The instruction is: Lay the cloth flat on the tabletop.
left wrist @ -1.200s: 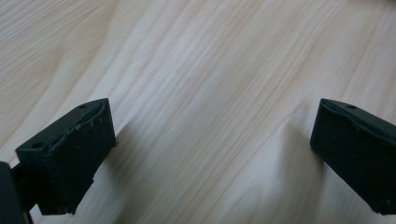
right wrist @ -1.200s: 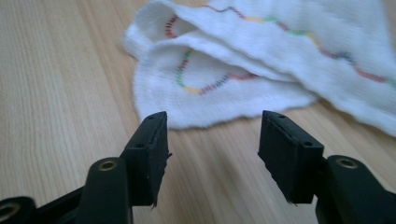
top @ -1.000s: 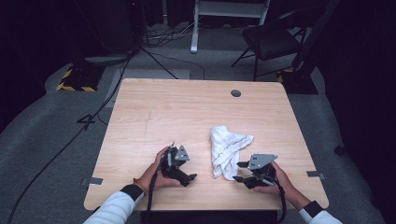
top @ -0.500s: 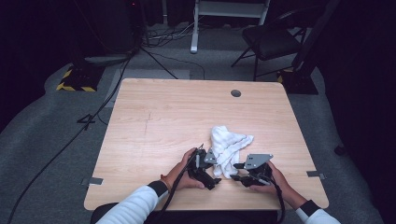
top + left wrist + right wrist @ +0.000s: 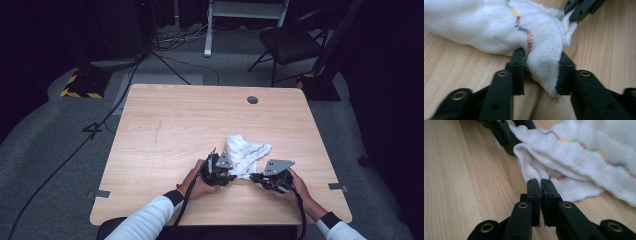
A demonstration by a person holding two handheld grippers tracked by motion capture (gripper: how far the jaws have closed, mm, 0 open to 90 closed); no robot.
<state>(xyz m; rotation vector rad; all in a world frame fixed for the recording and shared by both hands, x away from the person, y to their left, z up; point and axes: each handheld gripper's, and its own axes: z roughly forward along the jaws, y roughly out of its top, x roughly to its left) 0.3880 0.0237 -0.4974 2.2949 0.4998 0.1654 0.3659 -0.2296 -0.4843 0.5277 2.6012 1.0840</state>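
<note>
Cloth: crumpled white knit cloth with rainbow zigzag stitching [image 5: 243,154] sits lower centre of the light wooden table [image 5: 165,125] | your left gripper [image 5: 540,68] just closed, bunching its near corner | right gripper [image 5: 541,185] pinched tight on the edge | cloth runs up-frame, both equally close.

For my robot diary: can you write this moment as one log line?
cloth: crumpled on table | left gripper: closing on cloth fold | right gripper: shut on cloth edge
</note>
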